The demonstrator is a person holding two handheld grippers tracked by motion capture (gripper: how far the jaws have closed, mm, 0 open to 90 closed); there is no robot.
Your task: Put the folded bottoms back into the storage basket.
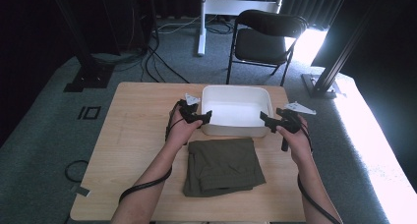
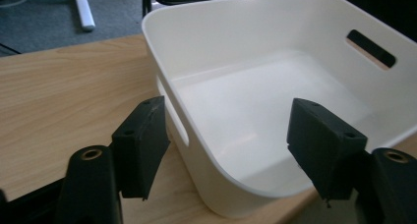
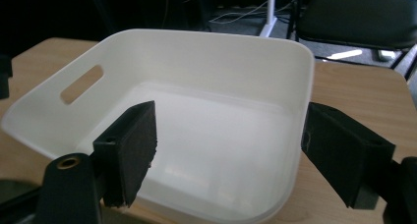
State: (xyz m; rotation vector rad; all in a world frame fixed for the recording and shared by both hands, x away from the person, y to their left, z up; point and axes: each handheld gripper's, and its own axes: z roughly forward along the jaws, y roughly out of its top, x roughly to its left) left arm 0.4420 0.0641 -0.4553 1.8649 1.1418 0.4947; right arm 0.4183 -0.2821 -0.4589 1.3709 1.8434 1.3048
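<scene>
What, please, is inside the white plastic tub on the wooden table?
Nothing: the white plastic tub shows a bare white floor in both gripper views. Its near inner wall is hidden in the high view.

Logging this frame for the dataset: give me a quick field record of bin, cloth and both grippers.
bin: white plastic bin, empty, slot handles in its side walls, far middle of the wooden table
cloth: folded olive garment, flat on the table just in front of the bin
left gripper: open, jaws astride the bin's near left corner, pads clear of the wall
right gripper: open, jaws astride the near right corner, not pressing
beyond table: black folding chair
</scene>
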